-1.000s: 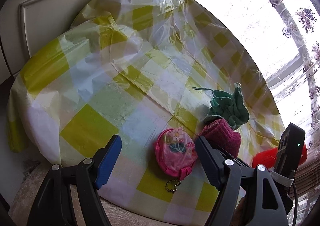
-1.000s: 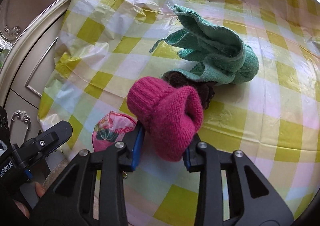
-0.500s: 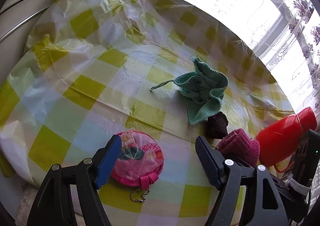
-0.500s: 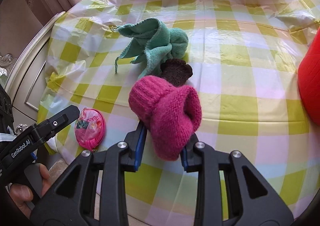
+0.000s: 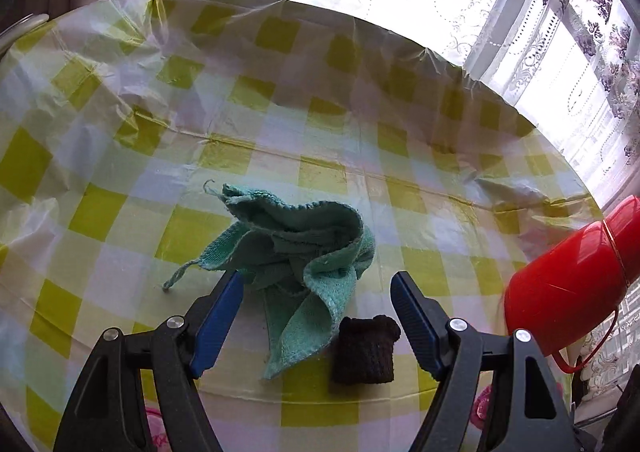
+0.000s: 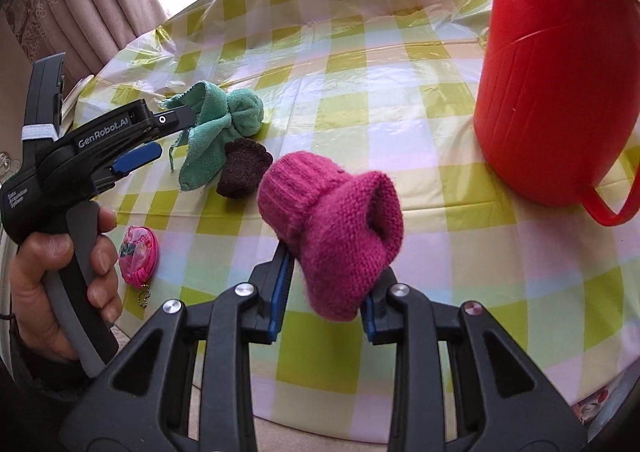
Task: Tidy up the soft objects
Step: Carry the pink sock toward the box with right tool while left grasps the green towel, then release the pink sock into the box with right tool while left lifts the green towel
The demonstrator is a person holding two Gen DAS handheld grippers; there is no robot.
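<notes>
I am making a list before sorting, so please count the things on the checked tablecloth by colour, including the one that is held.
Pink: 2, the knitted sock held in the right gripper and the round coin purse.
Green: 1, the crumpled cloth.
Dark brown: 1, the small knitted sock.
Red: 1, the plastic jug.
Total: 5.

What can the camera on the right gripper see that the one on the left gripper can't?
Only the right view shows the pink knitted piece clamped in the right gripper, the hand holding the left gripper, and the whole pink pouch.

Only the left view shows the window with its lace curtain, and the left gripper's open jaws from behind.

Both show the green cloth, the dark knit beside it, the red jug and the checked tablecloth.
</notes>
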